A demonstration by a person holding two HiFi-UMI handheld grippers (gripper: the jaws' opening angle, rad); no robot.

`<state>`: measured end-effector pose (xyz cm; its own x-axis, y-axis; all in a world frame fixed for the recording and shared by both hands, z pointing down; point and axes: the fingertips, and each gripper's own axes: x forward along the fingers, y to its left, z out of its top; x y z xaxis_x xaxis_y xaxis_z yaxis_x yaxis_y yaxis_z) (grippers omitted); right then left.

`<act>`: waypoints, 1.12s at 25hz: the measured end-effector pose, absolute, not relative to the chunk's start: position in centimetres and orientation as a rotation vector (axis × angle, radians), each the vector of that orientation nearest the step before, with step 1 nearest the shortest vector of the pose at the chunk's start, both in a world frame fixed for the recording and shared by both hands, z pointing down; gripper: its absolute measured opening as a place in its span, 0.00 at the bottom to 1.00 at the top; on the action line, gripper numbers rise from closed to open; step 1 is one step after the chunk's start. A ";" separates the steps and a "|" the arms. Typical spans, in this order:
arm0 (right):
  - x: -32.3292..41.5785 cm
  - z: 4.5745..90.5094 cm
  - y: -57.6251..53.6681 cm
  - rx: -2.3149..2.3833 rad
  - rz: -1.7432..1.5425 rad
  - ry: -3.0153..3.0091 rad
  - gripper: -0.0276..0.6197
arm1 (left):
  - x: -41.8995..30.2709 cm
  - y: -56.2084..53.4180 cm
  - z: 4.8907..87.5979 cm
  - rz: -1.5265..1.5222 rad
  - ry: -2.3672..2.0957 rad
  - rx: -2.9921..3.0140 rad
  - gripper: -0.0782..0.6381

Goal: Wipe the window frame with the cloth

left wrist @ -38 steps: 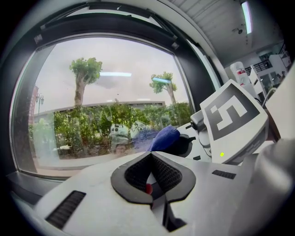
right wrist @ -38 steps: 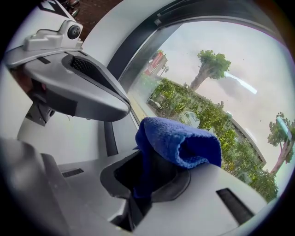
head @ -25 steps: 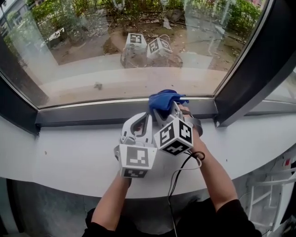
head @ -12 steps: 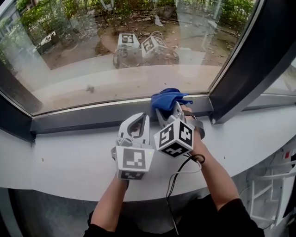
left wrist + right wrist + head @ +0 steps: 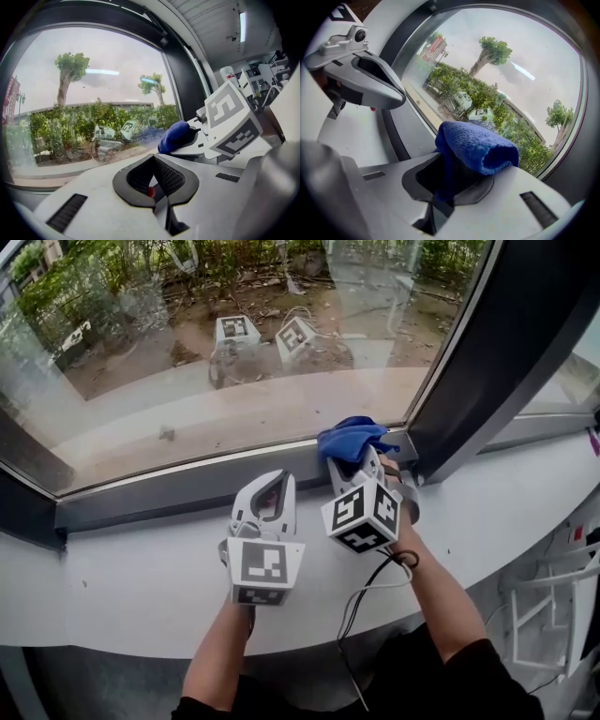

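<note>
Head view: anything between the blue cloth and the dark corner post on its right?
Nothing sits there. The head view shows only a short bare stretch of grey window frame between the cloth and the corner post.

Hidden between the jaws of the right gripper (image 5: 450,187): lower fold of the blue cloth (image 5: 476,145).
Screened by the cloth's own bulk in the head view: any contact with the window frame (image 5: 187,486); not determinable.
Cut off at the left and right edges of the head view: outer runs of the frame.
Cut off at the top edge: dark upright post (image 5: 497,352).
Concealed under the left gripper (image 5: 157,180) in the head view: the left hand.
Cut off at the bottom edge: left forearm (image 5: 217,657), right forearm (image 5: 448,610).
Too small to identify: red speck (image 5: 151,191) deep in the left jaw notch.
Blurred in the glass: reflected marker cubes (image 5: 234,331).
</note>
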<state>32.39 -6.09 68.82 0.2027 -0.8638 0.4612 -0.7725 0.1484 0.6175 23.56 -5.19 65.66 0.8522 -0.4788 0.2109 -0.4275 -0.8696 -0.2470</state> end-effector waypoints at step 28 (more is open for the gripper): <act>42.1 67.3 -2.8 2.201 0.192 -1.533 0.10 | 27.3 -2.9 66.5 -0.406 0.565 -2.849 0.12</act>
<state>42.07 -2.82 67.32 0.3733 -0.8549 0.3602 -0.9173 -0.2822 0.2810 27.34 -2.93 66.48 0.8886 -0.3991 0.2261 -0.3416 -0.9047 -0.2544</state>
